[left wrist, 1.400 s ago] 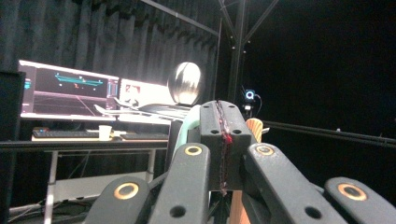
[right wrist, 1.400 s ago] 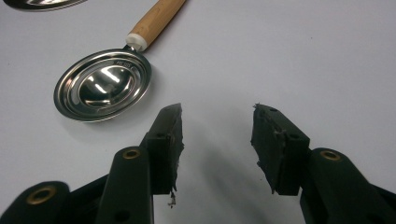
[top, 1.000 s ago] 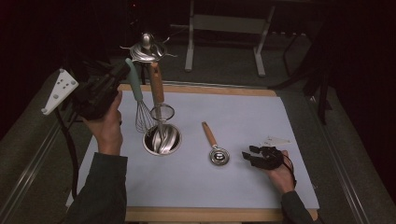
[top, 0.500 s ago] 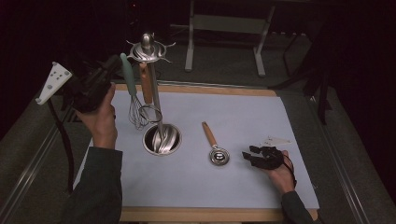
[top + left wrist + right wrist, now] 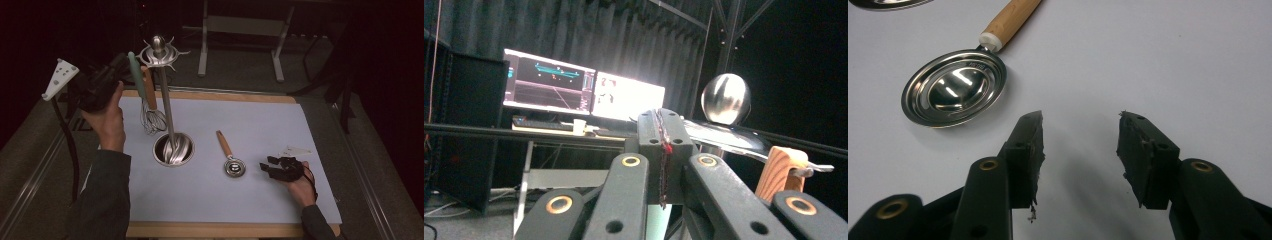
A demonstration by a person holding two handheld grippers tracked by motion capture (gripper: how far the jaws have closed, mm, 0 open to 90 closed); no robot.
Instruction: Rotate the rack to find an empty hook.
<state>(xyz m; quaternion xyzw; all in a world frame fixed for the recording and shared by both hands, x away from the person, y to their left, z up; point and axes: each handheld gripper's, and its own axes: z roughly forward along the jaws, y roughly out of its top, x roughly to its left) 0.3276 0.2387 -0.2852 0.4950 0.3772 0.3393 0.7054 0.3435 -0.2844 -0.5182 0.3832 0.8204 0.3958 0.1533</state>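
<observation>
A steel utensil rack (image 5: 159, 50) rises on a thin pole from a round base (image 5: 173, 149) on the white mat (image 5: 260, 125). My left gripper (image 5: 124, 64) is raised at the rack's left and shut on the top of a whisk's pale green handle (image 5: 133, 67). The whisk's wires (image 5: 152, 120) dangle above the mat. In the left gripper view the shut gripper (image 5: 664, 125) points past the rack's ball top (image 5: 725, 98). A wooden-handled utensil (image 5: 781, 172) hangs there by a metal hook. A wooden-handled steel scoop (image 5: 230, 157) lies on the mat. My right gripper (image 5: 272, 167), open and empty (image 5: 1080, 145), rests just right of the scoop (image 5: 955, 92).
The mat covers a wooden-edged table (image 5: 215, 230). A metal frame with legs (image 5: 240, 25) stands on the dark floor behind it. Two lit monitors (image 5: 584, 92) sit on a desk beyond. The left gripper's cable (image 5: 67, 140) hangs down the table's left side.
My left gripper has carried the whisk left and slightly up, away from the rack's pole. The wooden-handled utensil has shifted left with it. The right gripper has stayed put.
</observation>
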